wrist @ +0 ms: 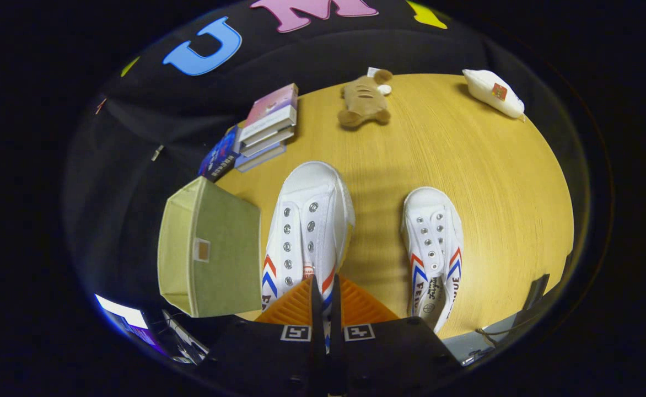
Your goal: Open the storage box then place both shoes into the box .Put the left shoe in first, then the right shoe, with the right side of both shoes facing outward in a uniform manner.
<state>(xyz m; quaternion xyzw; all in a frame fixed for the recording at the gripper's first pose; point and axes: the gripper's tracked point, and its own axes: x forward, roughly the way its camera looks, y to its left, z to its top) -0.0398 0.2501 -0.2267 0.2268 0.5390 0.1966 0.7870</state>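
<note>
My gripper (pixel 326 300) is shut on the heel end of a white canvas shoe (pixel 307 220) with red and blue stripes. The shoe's rim is pinched between the two fingers and its toe points away from me. It looks larger and nearer than the second matching shoe (pixel 433 245), which lies flat on the wooden table (pixel 483 176) to the right of the fingers. A green fabric storage box (pixel 218 259) with a small tab on its broad face stands just left of the held shoe, at the table's left edge. I cannot tell whether the box is open.
A stack of books (pixel 268 124) lies beyond the box at the table's far left. A brown plush toy (pixel 364 102) sits at the far edge, and a white packet (pixel 494 92) lies at the far right. Dark equipment shows past the table's near right edge.
</note>
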